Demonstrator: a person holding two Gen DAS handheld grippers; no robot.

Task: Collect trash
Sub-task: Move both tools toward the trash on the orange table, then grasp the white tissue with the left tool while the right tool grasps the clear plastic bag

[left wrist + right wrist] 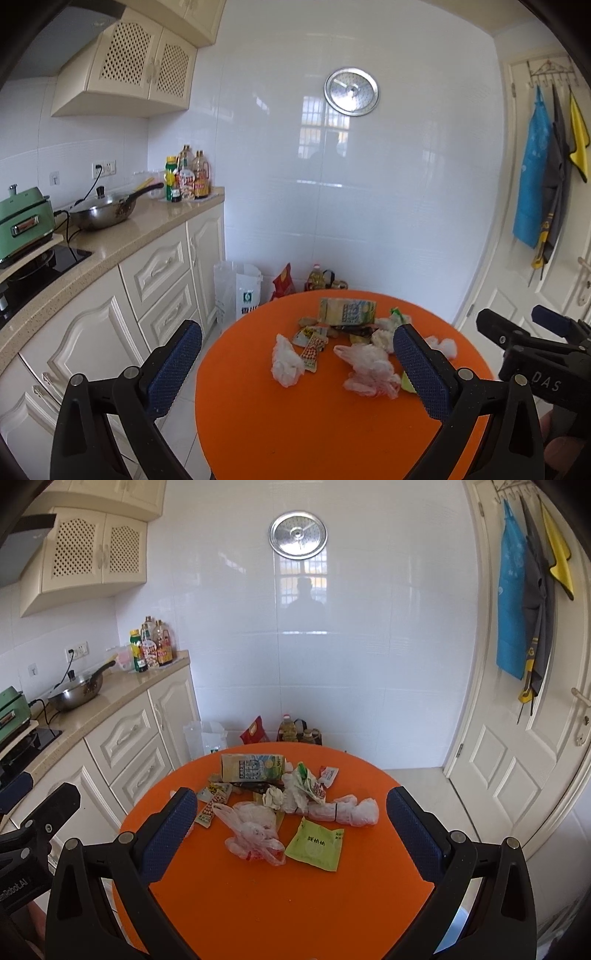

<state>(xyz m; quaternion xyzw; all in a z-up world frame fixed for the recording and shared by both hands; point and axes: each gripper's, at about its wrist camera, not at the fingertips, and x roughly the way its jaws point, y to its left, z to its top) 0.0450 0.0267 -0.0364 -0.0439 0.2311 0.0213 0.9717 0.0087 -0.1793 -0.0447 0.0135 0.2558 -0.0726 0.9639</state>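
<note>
A pile of trash lies on a round orange table (pixel 295 424) (pixel 295 904). It holds a flattened yellow-green carton (pixel 346 312) (pixel 253 767), a crumpled clear plastic bag (pixel 369 369) (pixel 255 834), white tissue wads (pixel 286 362) (pixel 343 810), small printed wrappers (pixel 310 345) (pixel 210 806) and a green sachet (pixel 316 843). My left gripper (pixel 297 365) is open and empty, held above the table's near side. My right gripper (pixel 291 834) is open and empty, above the table in front of the pile; it also shows at the right edge of the left wrist view (pixel 532 339).
Cream kitchen cabinets and a stone counter (pixel 129 229) with a wok, bottles and a green appliance run along the left. Bags and oil bottles (pixel 288 284) stand on the floor behind the table. A white door (pixel 517 738) with hung aprons is at the right.
</note>
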